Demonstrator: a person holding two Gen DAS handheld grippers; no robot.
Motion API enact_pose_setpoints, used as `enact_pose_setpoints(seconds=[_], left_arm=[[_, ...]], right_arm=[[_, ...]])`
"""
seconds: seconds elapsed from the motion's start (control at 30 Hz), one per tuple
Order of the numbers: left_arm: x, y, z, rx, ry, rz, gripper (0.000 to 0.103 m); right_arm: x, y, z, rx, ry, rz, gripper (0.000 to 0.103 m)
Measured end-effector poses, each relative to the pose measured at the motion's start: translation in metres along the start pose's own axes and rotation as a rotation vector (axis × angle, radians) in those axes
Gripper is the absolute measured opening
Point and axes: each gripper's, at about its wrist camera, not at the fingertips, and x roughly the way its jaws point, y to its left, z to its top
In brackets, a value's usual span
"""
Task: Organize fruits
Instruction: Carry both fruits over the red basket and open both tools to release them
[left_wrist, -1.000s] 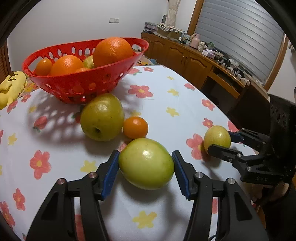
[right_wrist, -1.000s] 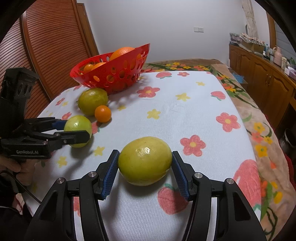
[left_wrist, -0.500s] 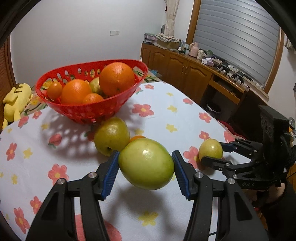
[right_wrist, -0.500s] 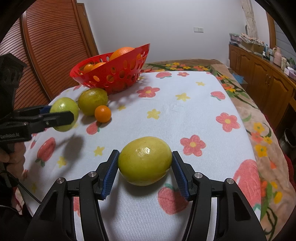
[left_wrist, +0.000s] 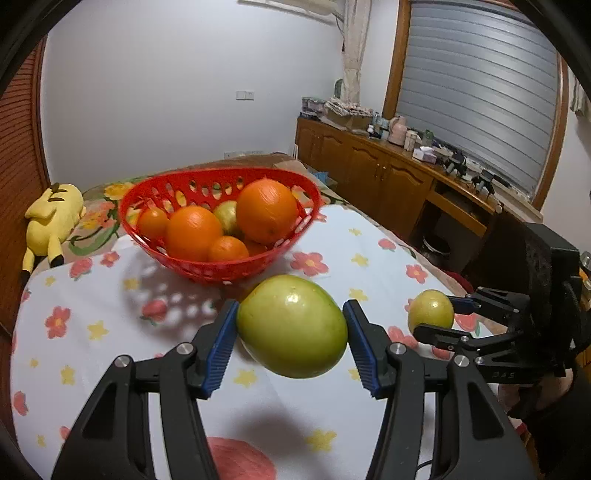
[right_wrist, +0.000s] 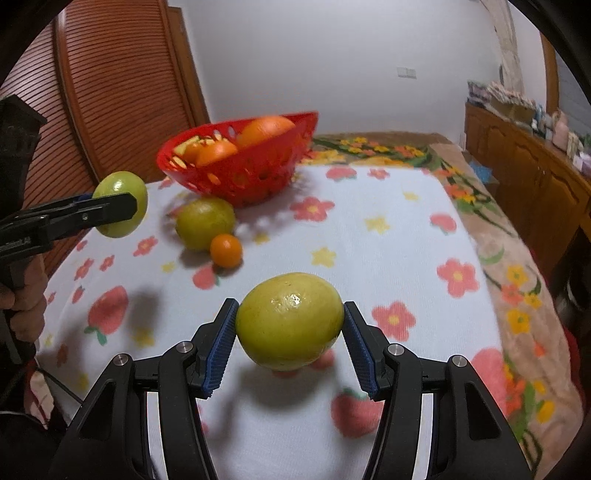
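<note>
A red basket (left_wrist: 221, 269) with several oranges (left_wrist: 266, 210) and a green fruit stands at the back of the flowered tablecloth (left_wrist: 110, 314). My left gripper (left_wrist: 291, 307) is shut on a large green fruit (left_wrist: 291, 332), held in the air short of the basket. My right gripper (right_wrist: 290, 305) is shut on a yellow-green fruit (right_wrist: 290, 325), lifted just above the cloth. Each wrist view shows the other gripper with its fruit: the right gripper (left_wrist: 437, 315) and the left gripper (right_wrist: 110, 210). Another green fruit (right_wrist: 205, 223) and a small orange (right_wrist: 226, 251) lie in front of the basket (right_wrist: 251, 173).
A yellow plush toy (left_wrist: 53, 218) lies left of the basket. A wooden sideboard (left_wrist: 388, 177) with small items runs along the right wall. A slatted wooden door (right_wrist: 122, 85) stands behind the left side. A person's hand (right_wrist: 26, 306) grips the left tool.
Both grippers have risen with their fruits. The left one went higher and nearer the basket, and the right fruit has come off the cloth.
</note>
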Motion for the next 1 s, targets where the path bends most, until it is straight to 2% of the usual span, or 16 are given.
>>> enact_pose_setpoints(seconds=[0.23,0.5,1.0], left_arm=[[-0.015,0.016,0.007,-0.012,-0.033,0.028,0.056],[-0.023,0.026,0.008,-0.017,-0.043,0.052,0.056],[-0.016,0.049,0.021,-0.036,-0.046,0.069,0.056]], right_arm=[[-0.009,0.015,0.023,-0.030,-0.032,0.040,0.058],[-0.014,0.033,0.043,-0.085,-0.049,0.042,0.058],[0.008,0.061,0.083,-0.163,-0.047,0.081,0.058]])
